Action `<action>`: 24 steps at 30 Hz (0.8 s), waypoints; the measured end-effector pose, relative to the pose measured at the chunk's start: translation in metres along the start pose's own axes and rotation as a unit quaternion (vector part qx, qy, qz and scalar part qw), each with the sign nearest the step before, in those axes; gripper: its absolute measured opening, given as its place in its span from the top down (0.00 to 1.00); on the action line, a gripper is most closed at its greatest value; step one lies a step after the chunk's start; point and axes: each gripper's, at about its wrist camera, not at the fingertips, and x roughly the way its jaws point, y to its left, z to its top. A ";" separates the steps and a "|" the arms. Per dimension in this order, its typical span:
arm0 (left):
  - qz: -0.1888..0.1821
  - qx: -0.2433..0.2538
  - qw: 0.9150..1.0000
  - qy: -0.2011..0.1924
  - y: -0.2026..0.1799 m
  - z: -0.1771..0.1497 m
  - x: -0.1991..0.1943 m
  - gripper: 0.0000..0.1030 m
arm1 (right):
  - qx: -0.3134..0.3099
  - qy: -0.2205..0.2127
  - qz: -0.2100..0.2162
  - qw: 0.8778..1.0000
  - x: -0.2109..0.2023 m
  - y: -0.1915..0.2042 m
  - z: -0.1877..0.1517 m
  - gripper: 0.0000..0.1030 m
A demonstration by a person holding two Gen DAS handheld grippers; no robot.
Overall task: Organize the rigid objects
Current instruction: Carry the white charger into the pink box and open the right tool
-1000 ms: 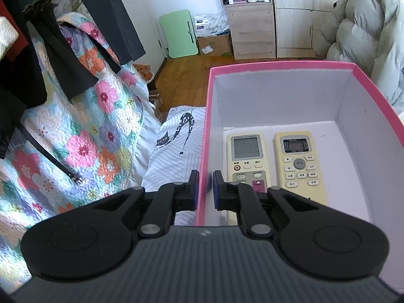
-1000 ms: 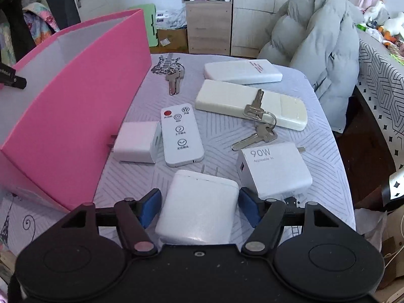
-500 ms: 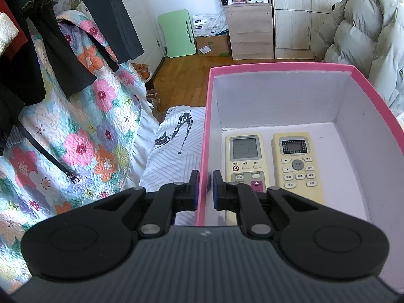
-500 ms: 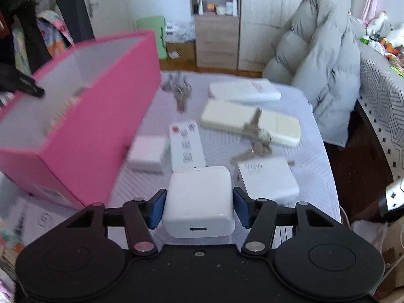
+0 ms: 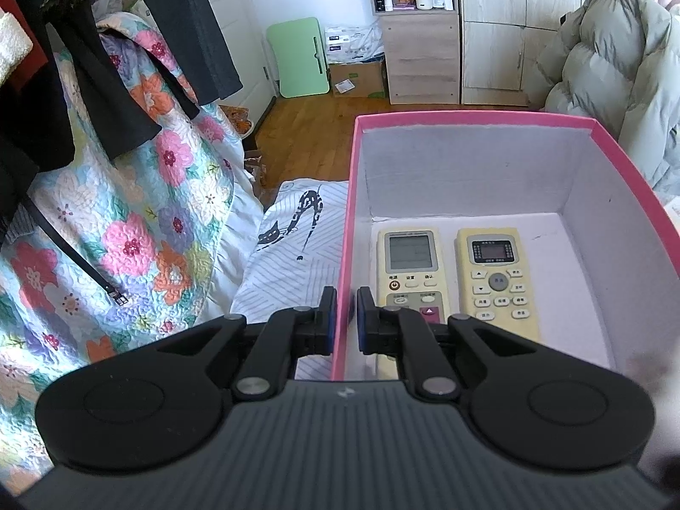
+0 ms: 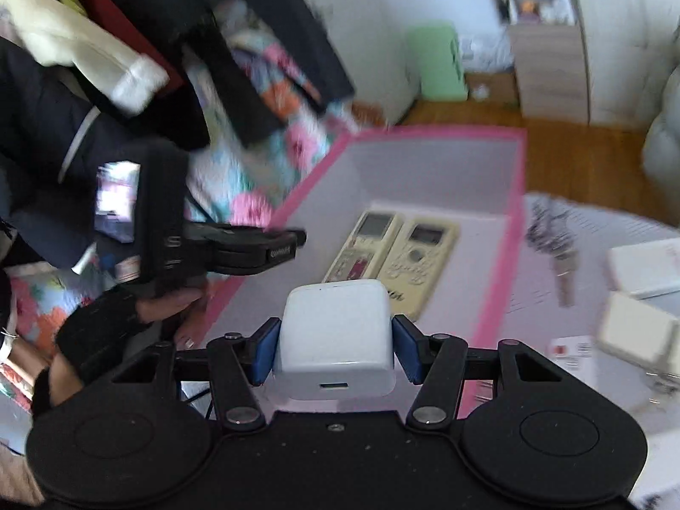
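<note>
Quilted cotton with big pink, orange and lilac flowers (image 5: 127,229) fills the left of the left wrist view, with dark garments (image 5: 85,85) hanging over it and cut off at the top edge. Right of it a strip of striped cloth (image 5: 293,263) covers the desk. At lower centre the left claw (image 5: 345,318) is nearly closed, its blue pads pinching the thin near-left wall of the pink box (image 5: 467,117), a rigid cardboard carton with a matt pale lining. On its floor two long plastic remotes lie side by side: a cream remote (image 5: 410,272) with a grey screen and, to its right, a yellowed remote (image 5: 495,276) with rounded buttons; the claw's black linkage hides the cream one's lower end. A puffy grey jacket (image 5: 612,63) bulges at the upper right. In the right wrist view, blurred throughout, a hand in a dark fingerless glove (image 6: 106,331) at lower left grips the handle of the other tool. At lower centre the right claw (image 6: 335,350) stands about half open, its blue pads pressed on both sides of a smooth white charger (image 6: 335,335), a rounded block with a small slot in its near face, held above the box's near end. At the right edge, keys (image 6: 556,255) and pale blocks (image 6: 637,331) on the desk are too smeared to make out.
</note>
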 end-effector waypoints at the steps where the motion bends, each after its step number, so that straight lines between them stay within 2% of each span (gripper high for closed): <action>1: -0.001 -0.002 1.000 0.000 0.000 0.000 0.000 0.92 | 0.013 0.029 0.022 0.999 0.017 -0.004 0.007 0.41; 3: -0.002 -0.008 1.000 0.003 0.003 0.001 0.001 0.92 | 0.055 0.068 0.053 0.995 0.045 -0.010 0.017 0.41; 4: -0.003 -0.009 1.000 0.008 0.004 0.001 0.002 0.92 | 0.046 0.081 0.054 0.994 0.056 -0.007 0.021 0.41; 5: -0.005 -0.012 1.000 0.012 0.004 0.001 0.004 0.92 | 0.043 0.092 0.049 0.994 0.067 -0.005 0.024 0.41; 8: -0.012 -0.017 1.000 0.018 0.006 0.002 0.006 0.92 | 0.084 0.133 0.030 0.987 0.097 -0.008 0.027 0.41; 11: -0.013 -0.020 1.000 0.016 0.007 0.001 0.005 0.92 | 0.128 0.147 0.004 0.981 0.114 -0.010 0.025 0.40; 13: -0.016 -0.030 0.999 0.019 0.010 0.002 0.006 0.92 | 0.140 0.161 0.004 0.977 0.119 -0.009 0.026 0.40; 17: -0.031 -0.048 0.998 0.027 0.017 0.002 0.010 0.92 | 0.177 0.154 0.017 0.972 0.121 -0.008 0.020 0.37; 19: -0.027 -0.039 0.999 0.024 0.013 0.001 0.007 0.92 | 0.179 0.147 0.032 0.972 0.118 -0.007 0.017 0.37; 22: -0.017 -0.022 0.999 0.023 0.007 0.000 0.006 0.92 | 0.175 0.130 0.055 0.974 0.103 -0.005 0.012 0.37; 24: -0.015 -0.019 0.999 0.022 0.006 0.000 0.005 0.92 | 0.148 0.107 0.055 0.982 0.084 0.002 0.012 0.37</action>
